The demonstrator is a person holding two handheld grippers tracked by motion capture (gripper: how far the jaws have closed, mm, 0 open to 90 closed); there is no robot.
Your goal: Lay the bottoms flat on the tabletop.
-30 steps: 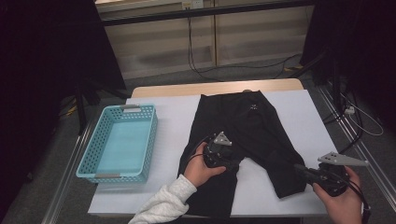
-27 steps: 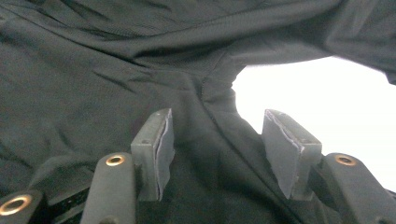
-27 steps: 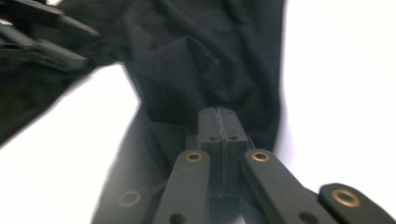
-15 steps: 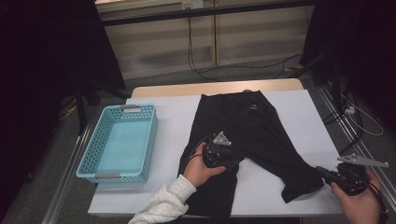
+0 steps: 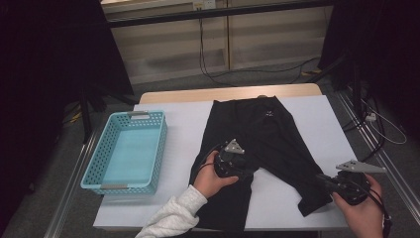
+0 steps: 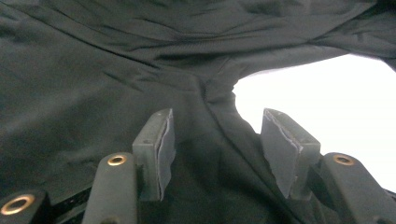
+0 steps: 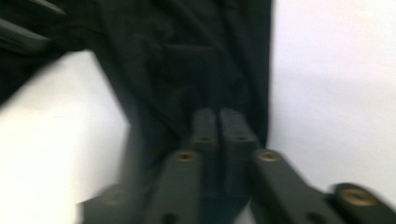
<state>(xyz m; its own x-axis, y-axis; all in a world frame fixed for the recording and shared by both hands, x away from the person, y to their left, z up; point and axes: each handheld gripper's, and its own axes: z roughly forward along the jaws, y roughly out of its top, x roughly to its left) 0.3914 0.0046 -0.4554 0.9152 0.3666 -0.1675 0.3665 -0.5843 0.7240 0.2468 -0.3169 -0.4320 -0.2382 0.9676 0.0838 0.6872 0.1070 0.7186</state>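
Black stretch-fabric shorts (image 5: 267, 148) are laid flat on the white-covered table (image 5: 188, 124), waistband at the far edge, legs toward the person. The left gripper (image 5: 236, 166) is parked on the crotch area with its jaws standing apart over the fabric; in the left gripper view the pads (image 6: 159, 149) rest on cloth without pinching it. The right gripper (image 5: 327, 182) is at the hem of the right leg; in the blurred right gripper view its jaws look nearly together on the fabric edge, and they have just been opening slightly with cloth between them. Firm clamping cannot be confirmed.

Step judged: right leg being drawn out and smoothed. To do it well, the crotch should be kept pinned by the left gripper while the hem is pulled along the leg's own line, low over the table, so no new creases are made; release only once the leg lies flat.

Long axis of the shorts runs far-to-near; the right leg splays out toward the near right corner. A light-blue perforated plastic basket (image 5: 126, 151) sits well to the left
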